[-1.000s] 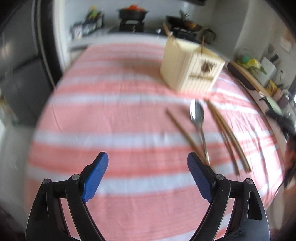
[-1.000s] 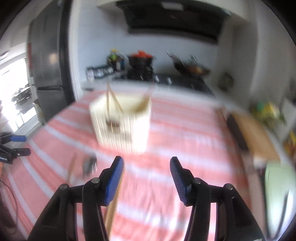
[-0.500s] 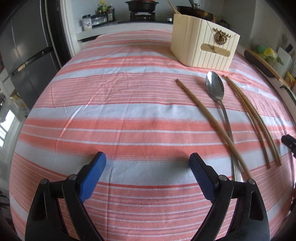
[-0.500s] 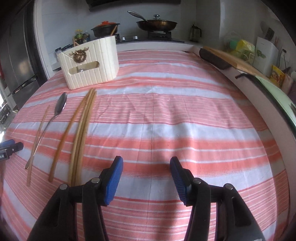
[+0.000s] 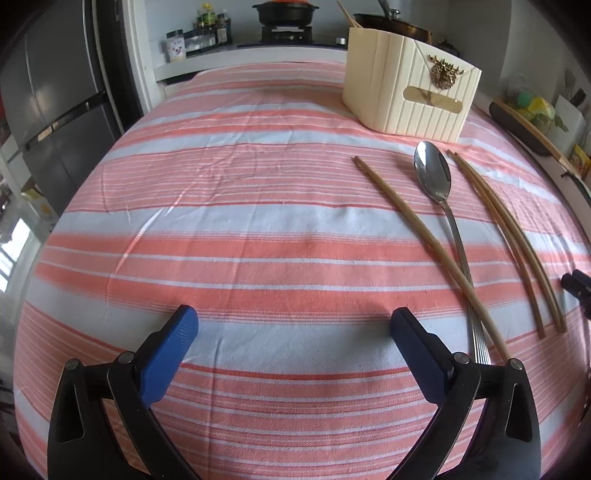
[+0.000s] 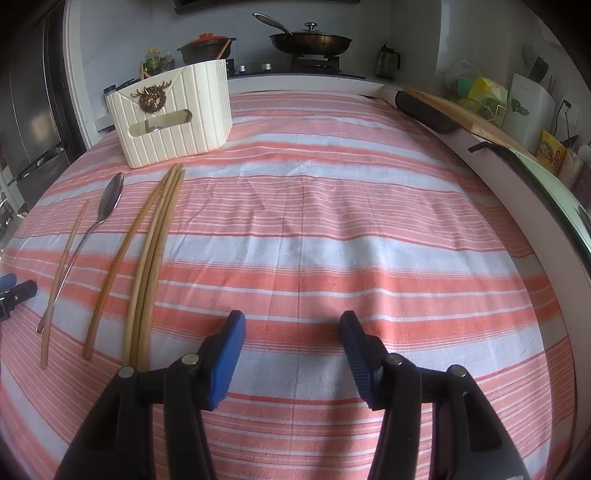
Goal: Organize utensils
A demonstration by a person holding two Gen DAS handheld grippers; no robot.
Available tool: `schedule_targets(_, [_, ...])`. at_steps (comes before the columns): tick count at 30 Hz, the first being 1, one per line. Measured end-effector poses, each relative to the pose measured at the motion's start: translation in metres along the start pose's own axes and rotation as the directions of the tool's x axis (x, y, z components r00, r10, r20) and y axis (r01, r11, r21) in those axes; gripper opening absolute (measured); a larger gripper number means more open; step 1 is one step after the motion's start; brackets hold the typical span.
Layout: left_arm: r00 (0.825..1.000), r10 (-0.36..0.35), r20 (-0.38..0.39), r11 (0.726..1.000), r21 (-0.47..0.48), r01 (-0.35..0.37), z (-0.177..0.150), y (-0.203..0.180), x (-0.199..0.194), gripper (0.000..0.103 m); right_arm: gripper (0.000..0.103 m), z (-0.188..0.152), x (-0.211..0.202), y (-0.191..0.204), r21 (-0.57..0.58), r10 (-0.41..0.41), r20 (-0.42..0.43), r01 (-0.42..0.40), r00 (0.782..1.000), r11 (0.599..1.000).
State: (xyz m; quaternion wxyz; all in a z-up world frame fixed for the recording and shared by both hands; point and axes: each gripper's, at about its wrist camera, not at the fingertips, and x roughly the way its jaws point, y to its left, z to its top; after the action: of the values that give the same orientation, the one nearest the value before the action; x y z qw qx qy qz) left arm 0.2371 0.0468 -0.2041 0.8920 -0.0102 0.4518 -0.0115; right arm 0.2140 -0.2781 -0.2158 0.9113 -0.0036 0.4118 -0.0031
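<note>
A metal spoon (image 5: 434, 177) lies on the striped cloth, with one wooden chopstick (image 5: 424, 240) crossing its handle and more chopsticks (image 5: 517, 243) to its right. A cream ribbed utensil holder (image 5: 410, 96) stands behind them. In the right wrist view the spoon (image 6: 109, 201), the chopsticks (image 6: 151, 243) and the holder (image 6: 173, 114) sit to the left. My left gripper (image 5: 293, 332) is open and empty, low over the cloth, left of the utensils. My right gripper (image 6: 291, 332) is open and empty, right of the chopsticks.
The table (image 6: 332, 206) carries a red and white striped cloth. A stove with a pot (image 5: 286, 11) and a pan (image 6: 310, 40) stands behind it. A fridge (image 5: 48, 110) is at the left. A cutting board (image 6: 443, 107) and packets lie along the right counter.
Both grippers have come down from a higher, tilted view to low over the cloth near its front edge. The utensils and holder have not moved.
</note>
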Motion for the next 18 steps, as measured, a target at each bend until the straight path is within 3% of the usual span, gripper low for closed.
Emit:
schedule_targets(6, [1.0,0.003,-0.006,1.0,0.015,-0.003,0.002,-0.001,0.001,0.103,0.054,0.0,0.0,0.0,-0.001,0.0,0.0,0.0,1.0,1.0])
schedule_targets(10, [1.0,-0.002,0.001,0.995,0.104,0.002,0.023,-0.005,0.014,0.103,0.054,0.0,0.0,0.0,0.0,0.002,0.0,-0.002,1.0,1.0])
schedule_targets(12, [0.999,-0.039,-0.007,0.996,0.077,0.039,0.029,-0.004,0.021,0.103,0.054,0.0,0.001,0.0,0.001,0.002,0.0,-0.002,1.0,1.0])
schedule_targets(18, [1.0,-0.019,-0.003,0.998,0.051,0.02,0.03,-0.007,0.022,0.103,0.054,0.0,0.001,0.0,0.003,0.005,0.0,-0.005,1.0,1.0])
